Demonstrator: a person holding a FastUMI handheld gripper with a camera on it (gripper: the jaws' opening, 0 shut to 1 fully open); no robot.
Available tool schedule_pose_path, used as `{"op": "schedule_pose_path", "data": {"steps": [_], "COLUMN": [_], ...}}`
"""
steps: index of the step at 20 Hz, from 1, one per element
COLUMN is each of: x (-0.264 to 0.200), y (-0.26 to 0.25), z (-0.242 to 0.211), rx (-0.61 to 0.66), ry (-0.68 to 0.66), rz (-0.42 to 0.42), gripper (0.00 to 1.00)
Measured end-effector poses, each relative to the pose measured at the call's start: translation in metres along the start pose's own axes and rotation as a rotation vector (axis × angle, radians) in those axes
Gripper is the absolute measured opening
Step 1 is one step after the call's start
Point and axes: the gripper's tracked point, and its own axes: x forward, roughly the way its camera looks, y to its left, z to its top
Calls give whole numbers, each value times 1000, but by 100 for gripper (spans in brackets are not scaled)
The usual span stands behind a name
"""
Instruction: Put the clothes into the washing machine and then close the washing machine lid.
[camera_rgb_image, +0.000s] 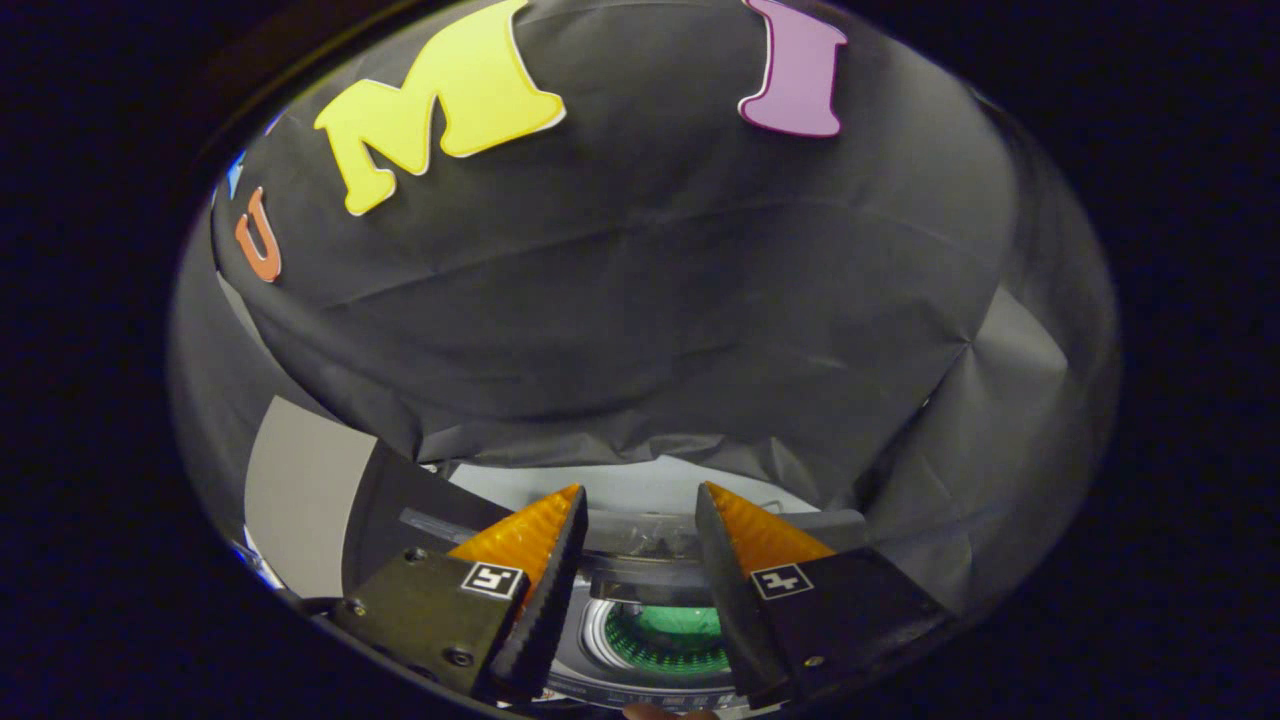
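gripper (640, 500): fingers spread, nothing pinched
washing machine (640, 590): one, glossy round drum opening at 6 o'clock between fingers
clothes (672, 632): one green heap inside drum

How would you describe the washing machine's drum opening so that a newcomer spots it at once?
Start at the black cloth wall and drop to the pale washing machine below it. Between the open, empty gripper jaws, low down, sits the drum opening: a round, silvery-rimmed hole. Its green-lit perforated inside sets it apart from the grey panels around it.
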Motion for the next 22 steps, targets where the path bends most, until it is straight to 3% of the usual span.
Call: {"op": "schedule_pose_path", "data": {"steps": [22], "x": [-41], "y": [5], "z": [-41], "rx": [-8], "ry": [-135], "rz": [-83], "gripper": [69]}}
